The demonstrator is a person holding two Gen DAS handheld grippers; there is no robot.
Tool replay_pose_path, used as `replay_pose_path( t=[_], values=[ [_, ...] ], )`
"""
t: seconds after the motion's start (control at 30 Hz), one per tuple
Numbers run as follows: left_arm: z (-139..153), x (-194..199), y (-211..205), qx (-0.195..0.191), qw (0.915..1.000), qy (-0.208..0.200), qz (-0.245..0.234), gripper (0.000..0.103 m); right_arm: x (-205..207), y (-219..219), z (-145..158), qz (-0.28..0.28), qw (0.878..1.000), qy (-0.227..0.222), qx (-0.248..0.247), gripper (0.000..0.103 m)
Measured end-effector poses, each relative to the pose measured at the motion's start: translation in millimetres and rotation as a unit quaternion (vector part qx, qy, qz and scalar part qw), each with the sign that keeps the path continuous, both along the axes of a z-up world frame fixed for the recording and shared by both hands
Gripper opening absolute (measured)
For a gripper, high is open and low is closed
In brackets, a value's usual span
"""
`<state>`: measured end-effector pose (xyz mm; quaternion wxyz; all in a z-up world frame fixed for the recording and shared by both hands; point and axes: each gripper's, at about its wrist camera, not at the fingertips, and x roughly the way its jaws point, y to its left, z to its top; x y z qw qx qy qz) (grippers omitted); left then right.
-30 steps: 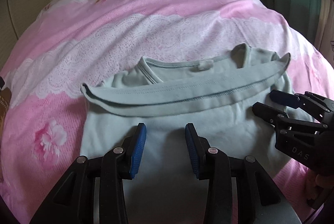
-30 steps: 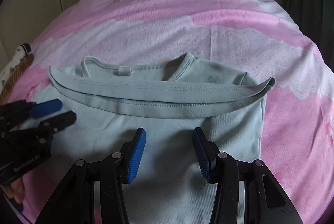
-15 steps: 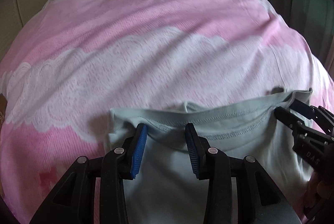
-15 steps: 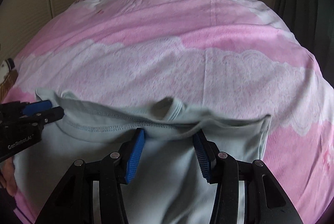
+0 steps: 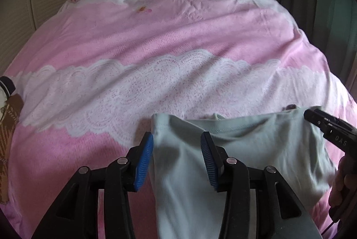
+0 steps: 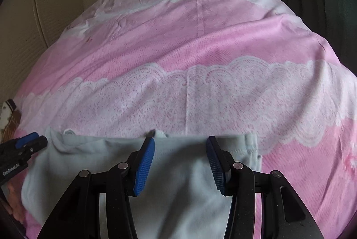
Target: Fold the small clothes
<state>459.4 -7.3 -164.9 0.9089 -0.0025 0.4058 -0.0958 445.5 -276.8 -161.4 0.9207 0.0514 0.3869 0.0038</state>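
Since a second ago, the pale green shirt [image 5: 234, 149] has slid down to the bottom of both views, and its neck is now almost hidden behind the folded edge. The left gripper [image 5: 177, 157] has just been opening; its blue pads stand apart over the shirt and pinch nothing. The right gripper [image 6: 180, 163] is also released above the cloth.

I think the loose fold could slip or bunch up if a claw drags across it. A brown checked cloth [image 5: 10, 127] lies at the left edge, well apart. Nothing else on the pink bed cover [image 5: 167, 42] is in the way.
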Motion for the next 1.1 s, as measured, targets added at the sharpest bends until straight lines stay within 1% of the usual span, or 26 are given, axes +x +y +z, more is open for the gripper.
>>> replay_pose_path(
  t=[0.1,0.17,0.27,0.33,0.4,0.43,0.5,0.6,0.7,0.77,0.87,0.93,1.0,1.03,1.1],
  values=[
    [-1.6,-4.2,-6.6,0.005,0.9999,-0.003,-0.016,0.048,-7.9,0.2,-2.0,0.006,1.0,0.0,-0.004,0.05],
    [-9.8,4.7,-11.8,0.015,0.9996,0.012,-0.021,0.048,-8.0,3.8,-6.7,0.021,1.0,0.004,-0.014,0.05],
    [-21.8,22.9,-12.0,0.031,0.9989,0.035,-0.007,0.048,1.7,6.9,-14.4,0.03,0.999,0.018,-0.024,0.05],
    [-26.0,31.7,-8.7,0.042,0.9984,0.037,0.011,0.048,9.6,7.1,-16.7,0.028,0.999,0.021,-0.034,0.05],
    [-27.3,37.4,-2.2,0.037,0.9982,0.04,0.026,0.048,15.5,5.7,-15.5,0.023,0.999,0.017,-0.04,0.05],
    [-27.1,41.0,4.4,0.027,0.9982,0.04,0.037,0.048,19.4,3.9,-14.6,0.019,0.999,0.014,-0.041,0.05],
    [-25.7,43.1,9.4,0.027,0.998,0.033,0.047,0.048,25.1,-0.3,-13.3,0.012,0.999,0.013,-0.034,0.05],
    [-23.6,38.8,11.3,0.024,0.9983,0.027,0.045,0.048,29.2,-2.5,-10.3,0.005,0.999,0.01,-0.034,0.05],
    [-14.6,25.2,10.4,0.013,0.9993,0.015,0.031,0.048,24.7,-4.3,-5.3,0.003,1.0,0.003,-0.029,0.05],
    [-6.5,10.9,2.2,-0.001,1.0,0.005,0.007,0.048,17.8,-7.6,-0.3,0.002,1.0,-0.003,-0.022,0.05],
    [-2.3,-0.6,-15.5,-0.016,0.9994,0.006,-0.031,0.048,4.7,-14.2,4.7,-0.003,1.0,-0.007,-0.008,0.05],
    [-4.2,-0.7,-31.4,-0.008,0.9986,0.007,-0.053,0.048,-2.0,-16.7,4.4,-0.003,1.0,-0.003,0.002,0.05],
    [-8.2,6.4,-43.6,0.0,0.9983,0.013,-0.057,0.048,-5.5,-18.7,-1.7,-0.001,1.0,0.008,0.001,0.05],
    [-10.5,9.5,-46.4,0.0,0.9982,0.017,-0.058,0.048,-6.8,-19.6,-6.0,-0.004,1.0,0.012,-0.004,0.05],
    [-19.3,18.5,-50.5,0.014,0.9985,0.029,-0.043,0.048,-6.6,-23.8,-13.3,-0.012,1.0,0.021,-0.008,0.05]
  ],
)
